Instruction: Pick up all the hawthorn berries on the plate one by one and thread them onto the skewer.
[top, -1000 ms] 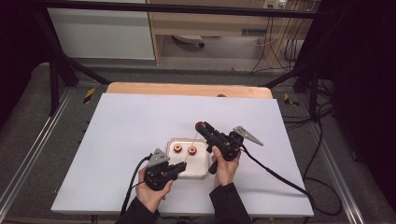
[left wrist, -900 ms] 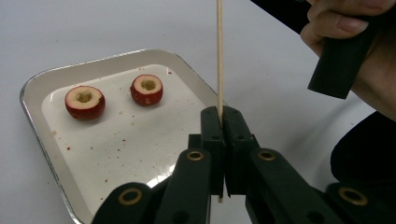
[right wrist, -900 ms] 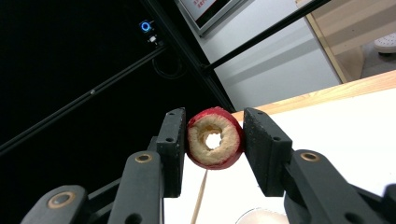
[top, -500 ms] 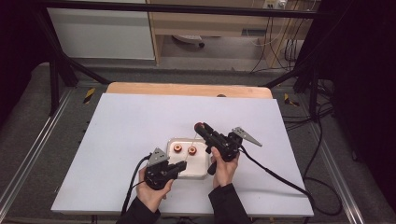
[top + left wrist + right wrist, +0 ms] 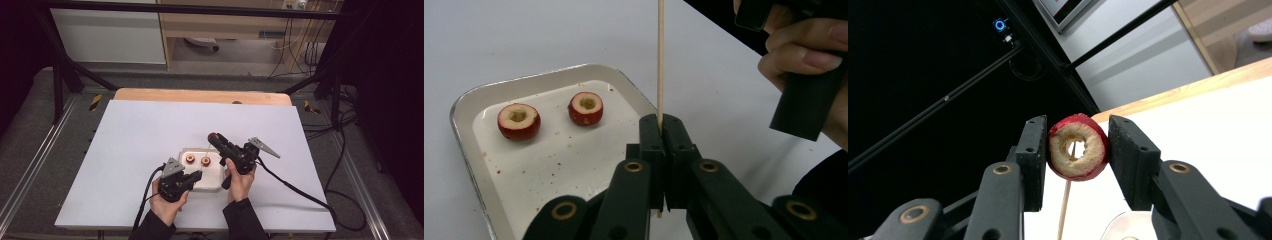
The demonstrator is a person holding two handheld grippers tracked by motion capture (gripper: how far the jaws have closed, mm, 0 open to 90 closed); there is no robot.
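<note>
White sheet-covered table [image 5: 150, 145] w/ a bare wooden strip along its far edge sits inside a dark frame of black struts, cables trailing off the right side. Near the person's edge lies a shallow white rectangular tray w/ a metal rim [image 5: 466, 100], flecked w/ red crumbs, holding two cored red fruit rounds w/ pale flesh [image 5: 519, 121], side by side and apart from each other. Left gripper [image 5: 663, 122] has its jaws closed tight on a thin pale wooden skewer [image 5: 660, 55], held upright just beside the tray's near corner. Right gripper [image 5: 1075, 152] is above it, jaws pressed onto the red skin sides of a third cored red fruit ring [image 5: 1078, 153], hole facing the camera, w/ the skewer tip showing through the hole, so threading looks to be the step in hand. Handling, as I judge it: fruit is light, soft, moist, prob. easy to bruise or split, so grip on opposite skin sides w/ modest squeeze, never across the cored hole. Skewer is light, stiff along its length but slender, likely to flex or snap if pushed off-axis; a low grip near the base leaves the length free.
</note>
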